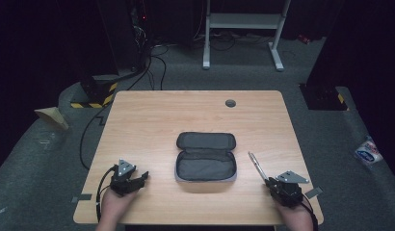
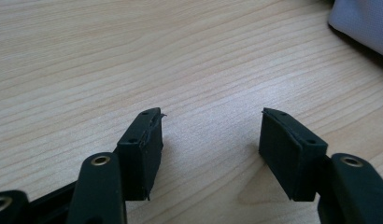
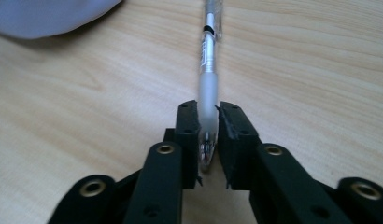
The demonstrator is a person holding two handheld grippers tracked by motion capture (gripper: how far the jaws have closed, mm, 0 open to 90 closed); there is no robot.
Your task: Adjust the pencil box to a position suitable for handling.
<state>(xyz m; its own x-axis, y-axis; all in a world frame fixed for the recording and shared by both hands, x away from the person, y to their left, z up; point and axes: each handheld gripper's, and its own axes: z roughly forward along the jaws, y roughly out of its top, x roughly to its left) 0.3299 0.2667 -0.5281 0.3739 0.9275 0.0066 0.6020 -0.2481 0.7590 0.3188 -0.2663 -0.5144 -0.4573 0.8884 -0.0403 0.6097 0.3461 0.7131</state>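
On the table (image 1: 152, 115), left to right: left tongs (image 2: 210, 140) spread, nothing between them, resting near the front edge; grey pencil case (image 1: 205, 156) at centre, unzipped, lid folded back, its inside apparently bare; right tongs (image 3: 209, 123) pinching a silver pen (image 3: 209, 70), whose clamped tip is plain from the right gripper view

A silver pen (image 3: 209, 70) is clamped by its lower end between the black tongs (image 3: 208, 133), its barrel stretched away over the wooden surface (image 3: 311, 79); a grey case (image 3: 45, 16) is seen upper left.
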